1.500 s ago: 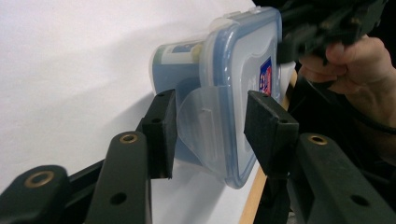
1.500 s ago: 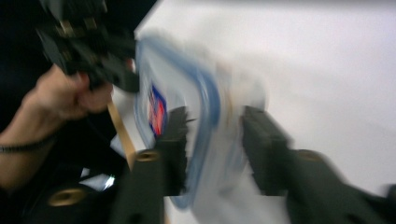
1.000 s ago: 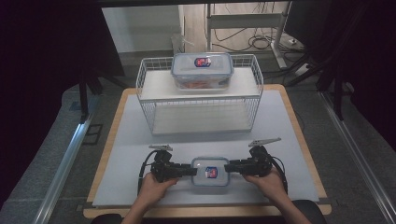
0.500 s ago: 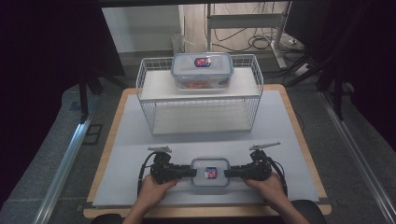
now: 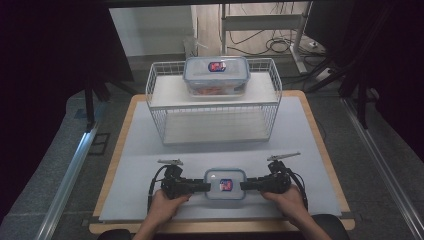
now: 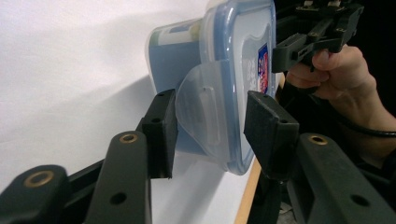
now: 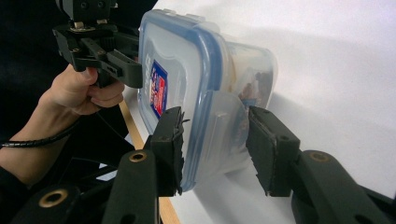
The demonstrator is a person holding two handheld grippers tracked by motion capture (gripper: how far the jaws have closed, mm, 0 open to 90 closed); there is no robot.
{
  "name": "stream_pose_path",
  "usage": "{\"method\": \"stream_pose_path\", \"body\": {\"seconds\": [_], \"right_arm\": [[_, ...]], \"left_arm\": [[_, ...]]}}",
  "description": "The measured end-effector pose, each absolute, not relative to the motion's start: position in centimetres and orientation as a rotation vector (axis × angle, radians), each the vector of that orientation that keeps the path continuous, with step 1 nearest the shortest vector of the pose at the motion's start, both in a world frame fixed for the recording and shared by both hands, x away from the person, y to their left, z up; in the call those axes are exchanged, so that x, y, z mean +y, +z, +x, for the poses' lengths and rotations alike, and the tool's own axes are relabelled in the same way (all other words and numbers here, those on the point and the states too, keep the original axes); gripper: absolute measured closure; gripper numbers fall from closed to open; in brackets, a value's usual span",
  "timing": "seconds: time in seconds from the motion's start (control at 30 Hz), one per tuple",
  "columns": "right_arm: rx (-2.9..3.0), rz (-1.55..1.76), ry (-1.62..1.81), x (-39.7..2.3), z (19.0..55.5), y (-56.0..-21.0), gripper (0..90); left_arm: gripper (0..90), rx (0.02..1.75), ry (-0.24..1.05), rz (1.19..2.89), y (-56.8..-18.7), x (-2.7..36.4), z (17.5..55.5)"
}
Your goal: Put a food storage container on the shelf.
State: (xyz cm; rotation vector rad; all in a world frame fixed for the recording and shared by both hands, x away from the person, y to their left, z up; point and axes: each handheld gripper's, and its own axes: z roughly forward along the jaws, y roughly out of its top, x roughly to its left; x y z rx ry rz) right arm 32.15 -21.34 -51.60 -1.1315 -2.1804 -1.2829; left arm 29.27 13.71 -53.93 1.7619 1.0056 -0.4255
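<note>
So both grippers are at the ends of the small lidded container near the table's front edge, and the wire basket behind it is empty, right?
Not quite: the wire basket is not empty. The high view shows a second lidded container on its upper shelf. The rest holds: both grippers flank the small container near the front edge.

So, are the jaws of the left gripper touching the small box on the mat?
Cannot tell. In the left gripper view the left gripper straddles the side flap of the small box; one jaw looks against the lid rim, but no clear contact or gap is visible.
</note>
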Motion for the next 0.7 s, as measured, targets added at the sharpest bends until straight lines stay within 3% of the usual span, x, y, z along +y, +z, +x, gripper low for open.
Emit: {"method": "stream_pose_path", "body": {"seconds": [0.33,0.7], "right_arm": [[-2.193,-1.138,-1.305,-21.2,32.3,-51.0,57.2],[-2.209,-1.103,-1.431,-21.0,33.6,-46.8,58.0]], "left_arm": [[57.0,1.024,-0.417,1.738,-53.0,13.9,29.8],[57.1,0.958,-0.312,1.739,-48.6,14.3,30.6]]}}
